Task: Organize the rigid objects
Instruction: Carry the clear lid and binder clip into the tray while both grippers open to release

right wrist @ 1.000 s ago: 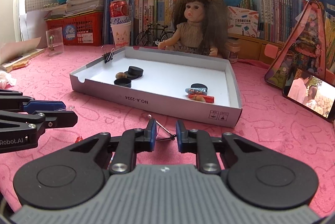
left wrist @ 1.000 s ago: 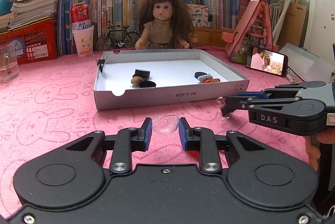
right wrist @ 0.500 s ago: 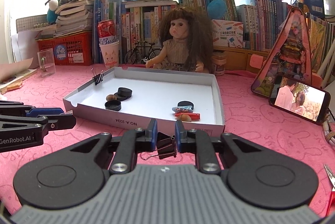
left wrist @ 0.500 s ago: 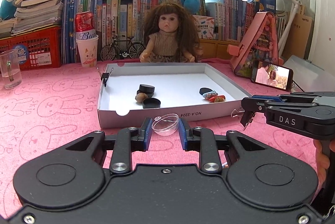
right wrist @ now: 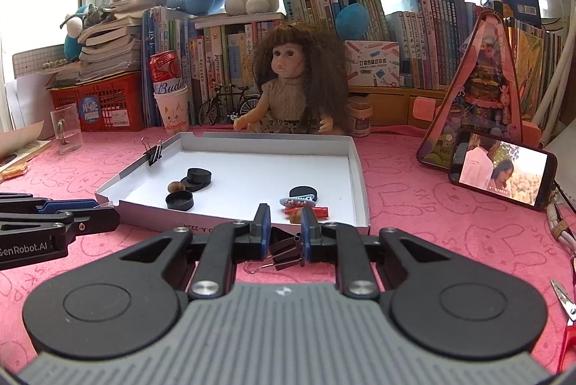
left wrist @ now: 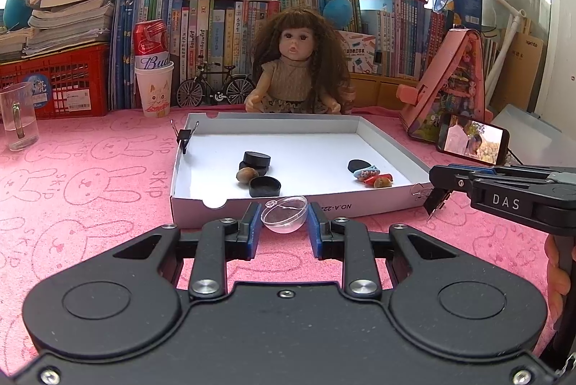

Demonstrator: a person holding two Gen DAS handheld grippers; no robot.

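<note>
Left tongs (left wrist: 282, 229): pinching a clear plastic half-dome shell (left wrist: 284, 214), held above the pink rabbit-print bench cloth (left wrist: 90, 197), just short of the front wall of the shallow white cardboard tray (left wrist: 381, 147).
Right tongs (right wrist: 284, 231): pressed together on a black metal binder clip (right wrist: 286, 250), near the tray's front right corner.
Shell handling: light, thin, slick and probably crackable; the rim grip looks sound, so press gently.
Clip handling: stiff and light; its wire handles may swing.
Tray edges: low walls to clear; a second black binder clip (left wrist: 184, 137) sits on the left wall.
Open room: bare white floor in the middle and back, between the black round caps (left wrist: 257, 165) and the small coloured pieces (left wrist: 372, 176).
</note>
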